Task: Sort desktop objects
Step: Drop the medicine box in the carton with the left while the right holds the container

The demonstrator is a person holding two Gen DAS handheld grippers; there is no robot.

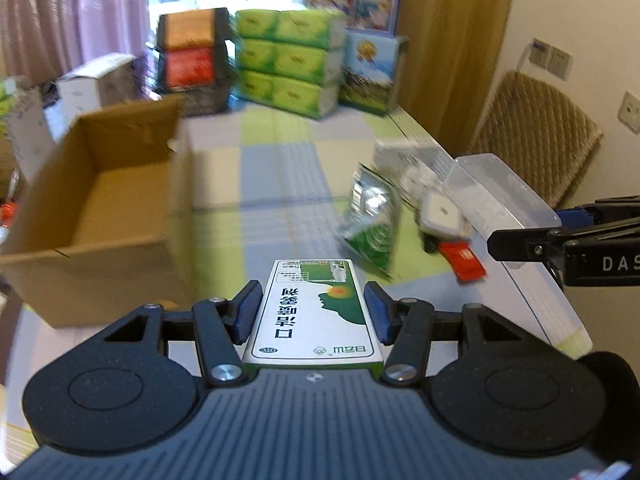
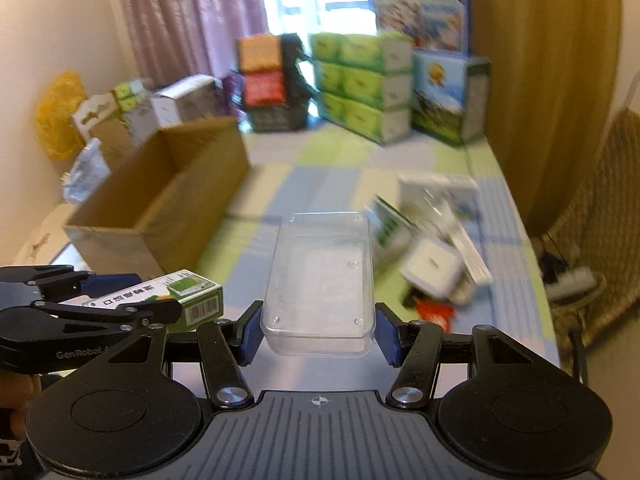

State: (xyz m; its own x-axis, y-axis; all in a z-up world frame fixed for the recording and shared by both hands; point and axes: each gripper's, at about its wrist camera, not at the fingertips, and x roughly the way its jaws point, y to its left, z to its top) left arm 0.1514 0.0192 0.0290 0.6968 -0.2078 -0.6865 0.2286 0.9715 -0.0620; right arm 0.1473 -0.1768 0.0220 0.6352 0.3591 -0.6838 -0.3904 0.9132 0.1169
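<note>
On your far left, the open cardboard box [image 1: 100, 208] sits on the checked tablecloth [image 1: 272, 168], flaps up, and its inside looks bare from what you can see. Behind it, at the back of the table, a white carton [image 1: 94, 80], a stack of dark baskets with orange and red contents [image 1: 194, 56] and a block of green tissue packs [image 1: 288, 66] stand in a row before the window.

Your left gripper [image 1: 312, 312] is clamped on a green and white medicine box [image 1: 316, 312]: the blue pads [image 1: 246, 312] press against both long sides, and the box lies flat between them, held above the table just right of the cardboard box's near corner. From the right wrist view, the same medicine box shows its barcode end and points toward the cardboard box.

Further right, your right gripper [image 2: 318, 330] grips a clear plastic tray [image 2: 320, 276]. Its pads [image 2: 387, 336] hold the near end on both sides, and the tray reaches forward over the table with its open side up.

Beyond the tray, near the table's right edge, the rest of the clutter lies in a loose, blurred heap: a green and white pouch [image 1: 370, 220], tilted; a small white square box [image 1: 440, 214] just beside it; a red packet [image 1: 464, 262] at the near side of the heap; and some white cartons [image 1: 412, 156] behind. A wicker chair [image 1: 532, 136] stands off the table on the right.
</note>
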